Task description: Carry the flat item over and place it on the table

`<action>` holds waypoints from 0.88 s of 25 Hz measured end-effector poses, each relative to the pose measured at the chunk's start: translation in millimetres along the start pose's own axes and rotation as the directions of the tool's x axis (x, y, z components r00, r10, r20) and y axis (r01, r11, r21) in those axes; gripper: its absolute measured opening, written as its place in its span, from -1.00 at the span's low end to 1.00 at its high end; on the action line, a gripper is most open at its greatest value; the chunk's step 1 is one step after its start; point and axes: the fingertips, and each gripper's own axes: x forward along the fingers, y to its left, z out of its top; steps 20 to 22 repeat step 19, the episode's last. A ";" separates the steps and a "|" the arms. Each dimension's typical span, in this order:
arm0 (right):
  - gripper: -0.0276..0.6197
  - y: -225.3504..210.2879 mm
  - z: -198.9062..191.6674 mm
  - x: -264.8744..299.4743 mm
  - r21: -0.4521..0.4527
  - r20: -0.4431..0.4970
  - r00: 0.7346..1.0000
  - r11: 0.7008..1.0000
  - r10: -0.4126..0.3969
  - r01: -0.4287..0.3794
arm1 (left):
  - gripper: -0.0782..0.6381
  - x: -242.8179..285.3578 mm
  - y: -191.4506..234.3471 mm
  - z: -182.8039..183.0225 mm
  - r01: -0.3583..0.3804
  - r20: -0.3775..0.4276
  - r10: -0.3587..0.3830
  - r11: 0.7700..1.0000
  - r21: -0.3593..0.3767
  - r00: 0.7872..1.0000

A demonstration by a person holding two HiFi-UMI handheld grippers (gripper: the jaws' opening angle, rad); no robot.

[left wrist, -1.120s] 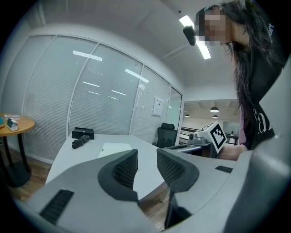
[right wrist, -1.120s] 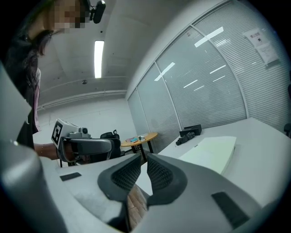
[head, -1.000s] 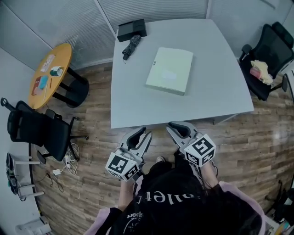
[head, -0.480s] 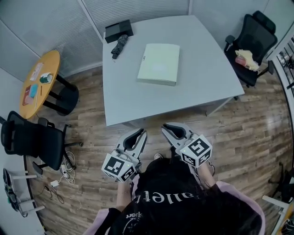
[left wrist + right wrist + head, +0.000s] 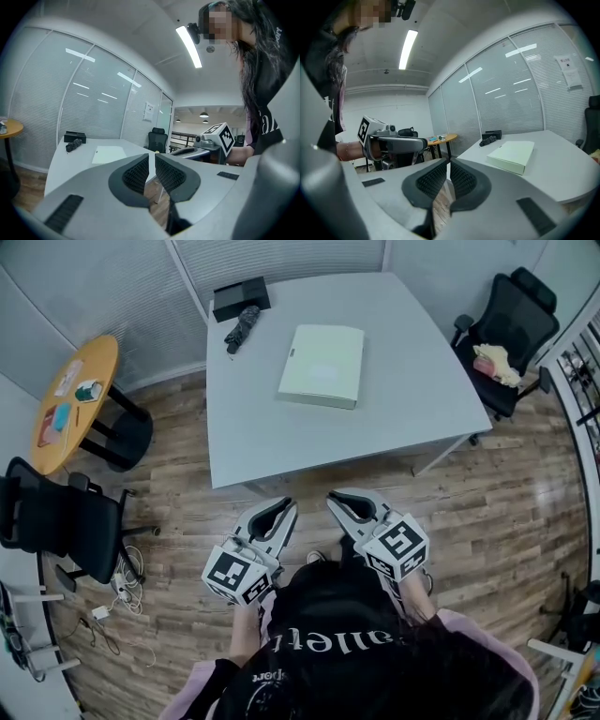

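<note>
A flat pale-green box point(image 5: 322, 365) lies on the grey table point(image 5: 375, 427), toward its far side; it also shows as the box point(image 5: 110, 153) in the left gripper view and the box point(image 5: 513, 155) in the right gripper view. My left gripper point(image 5: 284, 505) and right gripper point(image 5: 335, 498) hang side by side over the wooden floor, just short of the table's near edge. Both are shut with nothing between the jaws. The left gripper point(image 5: 151, 159) and right gripper point(image 5: 449, 164) point toward the table.
A black box point(image 5: 241, 298) and a folded dark umbrella point(image 5: 240, 328) lie at the table's far left corner. A round wooden side table point(image 5: 70, 404) and a black chair point(image 5: 66, 521) stand at left. Another black chair point(image 5: 502, 343) holding a yellow cloth stands at right.
The left gripper's jaws have closed. The table and box have drifted slightly farther and left in the head view as the person shifted; both grippers stay low near the body.
</note>
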 end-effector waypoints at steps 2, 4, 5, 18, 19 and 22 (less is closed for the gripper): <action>-0.80 3.9 0.3 2.4 -0.002 -0.003 1.000 1.000 0.007 -0.007 | -0.61 -2.6 0.7 0.8 0.001 0.002 -0.001 1.000 0.003 1.000; -0.80 7.4 1.2 5.4 -0.007 -0.005 1.000 1.000 0.015 -0.015 | -0.61 -4.8 1.2 2.1 0.002 0.007 -0.002 1.000 0.005 1.000; -0.80 8.8 1.9 6.9 -0.010 -0.005 1.000 1.000 0.018 -0.018 | -0.61 -5.7 1.2 2.7 0.002 0.011 -0.002 1.000 0.004 1.000; -0.80 15.0 2.5 16.0 -0.024 -0.020 0.999 0.999 0.030 -0.030 | -0.61 -13.9 9.3 3.0 -0.008 0.015 0.008 1.000 0.004 1.000; -0.80 14.6 2.6 16.1 -0.023 -0.021 0.999 0.999 0.028 -0.028 | -0.61 -14.3 9.9 3.0 -0.009 0.015 0.009 1.000 0.003 1.000; -0.80 14.6 2.6 16.1 -0.023 -0.021 0.999 0.999 0.028 -0.028 | -0.61 -14.3 9.9 3.0 -0.009 0.015 0.009 1.000 0.003 1.000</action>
